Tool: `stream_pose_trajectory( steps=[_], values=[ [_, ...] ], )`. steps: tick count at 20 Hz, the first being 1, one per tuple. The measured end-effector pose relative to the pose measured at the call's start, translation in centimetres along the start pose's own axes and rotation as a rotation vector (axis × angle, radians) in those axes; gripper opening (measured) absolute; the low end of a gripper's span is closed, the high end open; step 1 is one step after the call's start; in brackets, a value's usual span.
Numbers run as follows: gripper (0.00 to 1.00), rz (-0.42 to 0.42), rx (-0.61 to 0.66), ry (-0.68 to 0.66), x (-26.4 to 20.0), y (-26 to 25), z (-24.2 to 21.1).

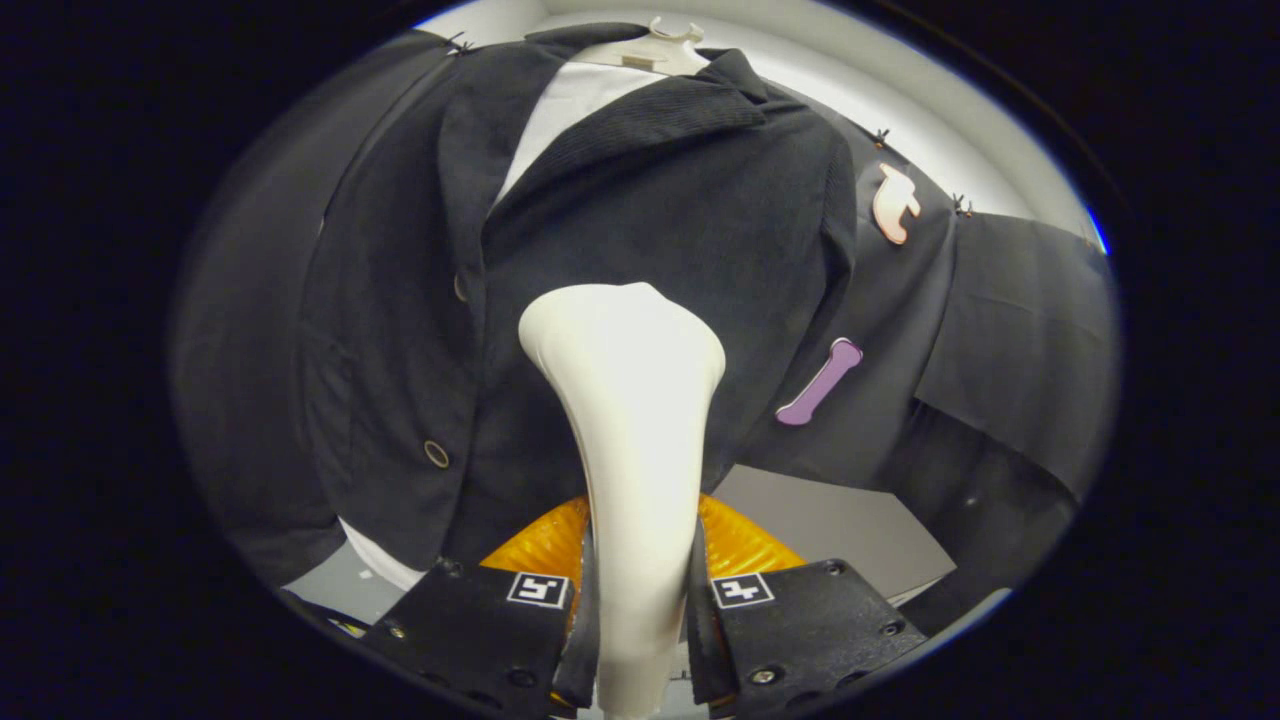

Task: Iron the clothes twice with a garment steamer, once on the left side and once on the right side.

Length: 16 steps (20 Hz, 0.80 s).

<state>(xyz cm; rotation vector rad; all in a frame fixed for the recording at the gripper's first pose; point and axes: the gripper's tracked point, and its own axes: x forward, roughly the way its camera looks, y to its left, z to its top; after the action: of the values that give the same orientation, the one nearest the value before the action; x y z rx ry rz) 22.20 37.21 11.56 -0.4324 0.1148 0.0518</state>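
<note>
**Steamer head against the jacket front**

Contact is what we judge the step to turn on. We have the gripper closed on the smooth cream-white plastic garment steamer, both fingers pressing its narrow handle from either side, so the opening is only as wide as that handle. The steamer's broad rounded head stands up beyond the fingers and lies over the dark, finely ribbed jacket, which hangs on a pale hanger with a white shirt showing at the open collar. The head sits just to one side of the button line, about midway up the front panel; whether it touches the cloth or hovers just off it we cannot tell.

To do the pass well, we would keep the head flat to the fabric, travel in one straight, steady line along the panel, and hold our grip square so the handle does not twist between the fingers.

Around us: a metal-rimmed round button lies near the lower hem beside the steamer, and the lapel's folded edge rises above the head; either could catch it. An orange ribbed piece shows just behind the handle.
</note>
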Motion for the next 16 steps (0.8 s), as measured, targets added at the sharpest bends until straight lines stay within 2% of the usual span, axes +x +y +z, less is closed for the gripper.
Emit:
stream_pose_trajectory(
  steps=[8, 16],
  values=[
    [0.38, -0.006, -0.084, 0.034, 1.3, 0.7, -2.4],
    [0.38, -0.009, -0.105, 0.083, 2.2, 0.3, -5.2]
  ],
)
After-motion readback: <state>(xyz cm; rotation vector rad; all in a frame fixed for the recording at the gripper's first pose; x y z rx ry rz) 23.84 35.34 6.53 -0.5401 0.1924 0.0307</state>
